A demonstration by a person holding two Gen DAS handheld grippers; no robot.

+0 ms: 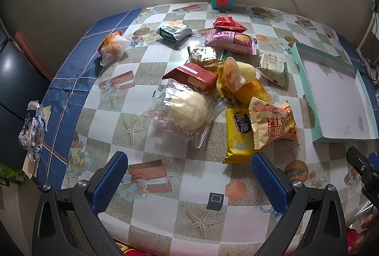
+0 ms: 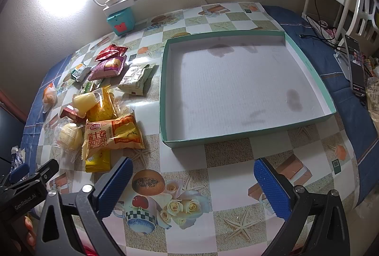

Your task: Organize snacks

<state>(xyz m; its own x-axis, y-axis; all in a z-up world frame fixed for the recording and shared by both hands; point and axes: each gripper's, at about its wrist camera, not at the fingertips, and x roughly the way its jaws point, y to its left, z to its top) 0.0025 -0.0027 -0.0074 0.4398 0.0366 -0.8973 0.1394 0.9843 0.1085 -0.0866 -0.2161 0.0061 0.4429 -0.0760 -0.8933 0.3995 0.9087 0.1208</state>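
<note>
On the checkered tablecloth (image 1: 113, 99), a heap of wrapped snacks sits mid-table: clear-wrapped pale bun (image 1: 183, 111) nearest the left gripper (image 1: 187, 182), w/ a yellow packet (image 1: 236, 137) and an orange Swiss roll pack (image 1: 272, 123) lying on it just to the right. Red pack (image 1: 191, 75), pink Swiss roll pack (image 1: 231, 40) and dark green packet (image 1: 174, 31) lie farther back. Left gripper hovers low over the cloth, jaws spread wide, nothing between them. Right gripper (image 2: 193, 187) is likewise spread, empty, facing the teal-rimmed box (image 2: 163, 90), whose white floor holds no snacks, only stains. Box sits just right of the heap. Teal container (image 2: 120, 20) w/ a white lamp base (image 2: 118, 1) on top stands by the wall.
</note>
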